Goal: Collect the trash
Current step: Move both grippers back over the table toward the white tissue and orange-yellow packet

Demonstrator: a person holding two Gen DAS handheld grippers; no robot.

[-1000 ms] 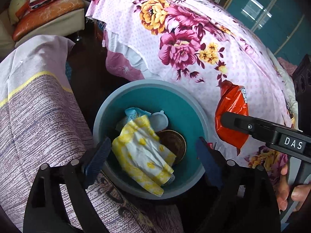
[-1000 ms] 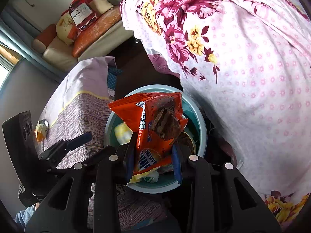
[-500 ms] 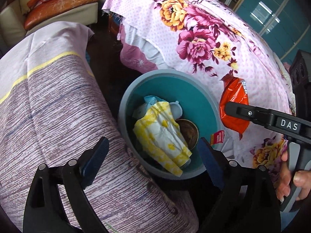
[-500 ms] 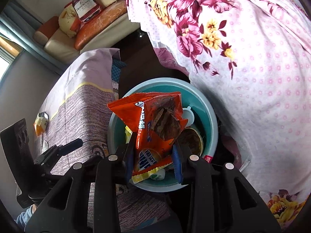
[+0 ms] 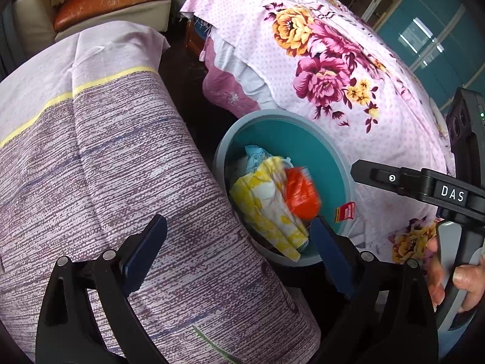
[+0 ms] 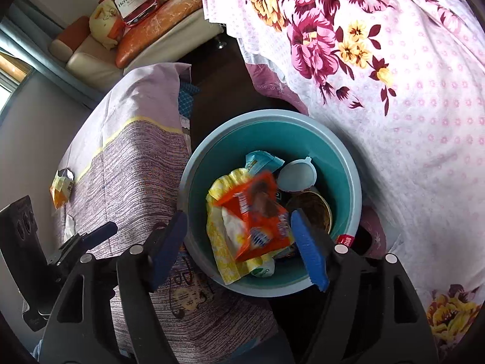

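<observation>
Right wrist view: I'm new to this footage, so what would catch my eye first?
The orange snack wrapper, blurred, lies loose inside the teal bin between the opening fingers of the right gripper, on top of a yellow wrapper. The floral bedspread fills the right side.

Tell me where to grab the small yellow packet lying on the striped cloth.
Take the yellow packet by its crumpled far end, which seems to lift off the striped cloth. Come from straight above, pinching across its narrow width: the rest lies flat on soft fabric, so there is likely no edge to slide under.
</observation>
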